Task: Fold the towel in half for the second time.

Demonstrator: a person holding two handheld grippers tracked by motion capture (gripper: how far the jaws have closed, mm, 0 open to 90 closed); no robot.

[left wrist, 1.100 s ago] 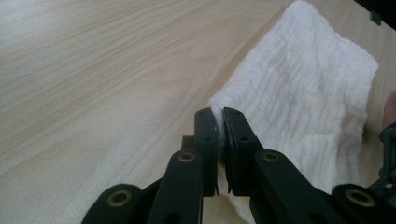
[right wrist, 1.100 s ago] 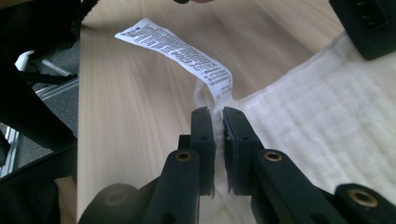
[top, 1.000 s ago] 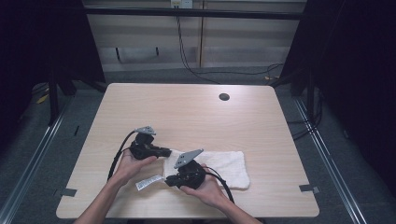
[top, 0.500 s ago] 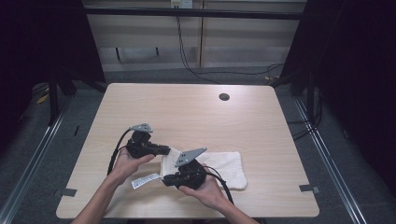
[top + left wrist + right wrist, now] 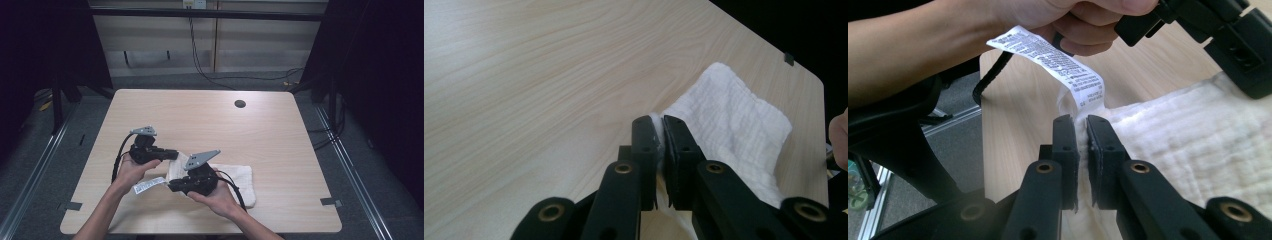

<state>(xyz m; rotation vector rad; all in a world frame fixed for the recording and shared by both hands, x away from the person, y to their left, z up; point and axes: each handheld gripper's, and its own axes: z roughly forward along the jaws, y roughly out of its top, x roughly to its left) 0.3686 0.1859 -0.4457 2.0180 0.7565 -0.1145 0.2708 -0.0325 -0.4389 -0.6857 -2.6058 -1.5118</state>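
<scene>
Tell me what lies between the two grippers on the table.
In the high view, the white towel's lifted edge spans from the left gripper to the right gripper; its care label hangs beside them. Both grippers pinch the cloth.

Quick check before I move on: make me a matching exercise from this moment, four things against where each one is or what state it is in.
Things:
1. left gripper
2. right gripper
3. care label
4. round hole

Places or states:
A. in the tabletop, far side, right of middle
B. sticks out of the towel corner, white with printed text
C. shut on the towel edge, away from the label
D. shut on the towel corner right by the label

Pairs: 1-C, 2-D, 3-B, 4-A
</scene>
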